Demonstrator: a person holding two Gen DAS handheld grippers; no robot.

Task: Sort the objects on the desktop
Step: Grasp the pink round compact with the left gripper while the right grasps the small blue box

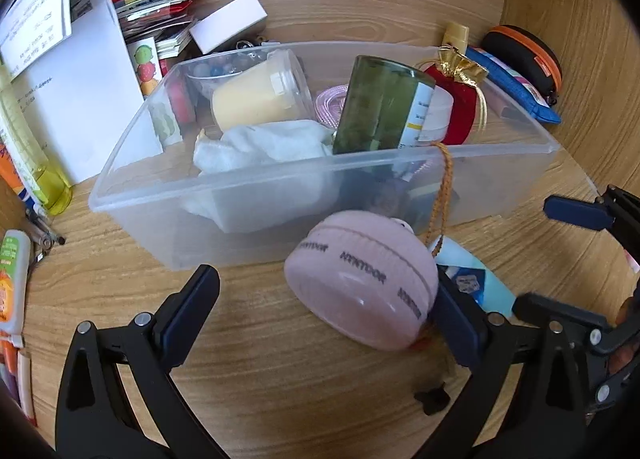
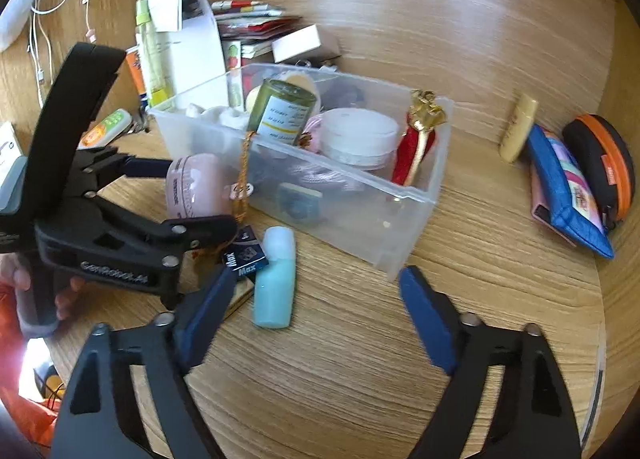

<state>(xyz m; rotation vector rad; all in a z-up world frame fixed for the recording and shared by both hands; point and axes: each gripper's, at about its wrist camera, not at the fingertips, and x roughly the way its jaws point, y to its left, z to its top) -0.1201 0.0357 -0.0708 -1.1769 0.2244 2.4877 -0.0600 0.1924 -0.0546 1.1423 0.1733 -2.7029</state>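
Observation:
A clear plastic bin (image 1: 120,183) (image 2: 416,215) stands on the wooden desk, holding a green jar (image 1: 380,107) (image 2: 280,111), a white cloth (image 1: 260,147), a yellow-filled cup (image 1: 256,95), a white round tin (image 2: 358,137) and a red pouch (image 1: 460,107) (image 2: 412,155). My left gripper (image 1: 328,299) (image 2: 192,197) is open around a pink round case (image 1: 360,283) (image 2: 196,187) lying against the bin's front wall. My right gripper (image 2: 320,299) is open and empty above the desk before the bin's corner. A light blue bottle (image 2: 276,279) (image 1: 480,283) lies beside the case.
A dark "Max" card box (image 2: 244,255) lies by the bottle. A blue pouch (image 2: 560,187) (image 1: 516,87), an orange-trimmed black case (image 2: 604,163) (image 1: 528,55) and a cream tube (image 2: 520,127) lie right. Papers (image 1: 80,71), booklets and a white box (image 1: 228,23) stand behind the bin.

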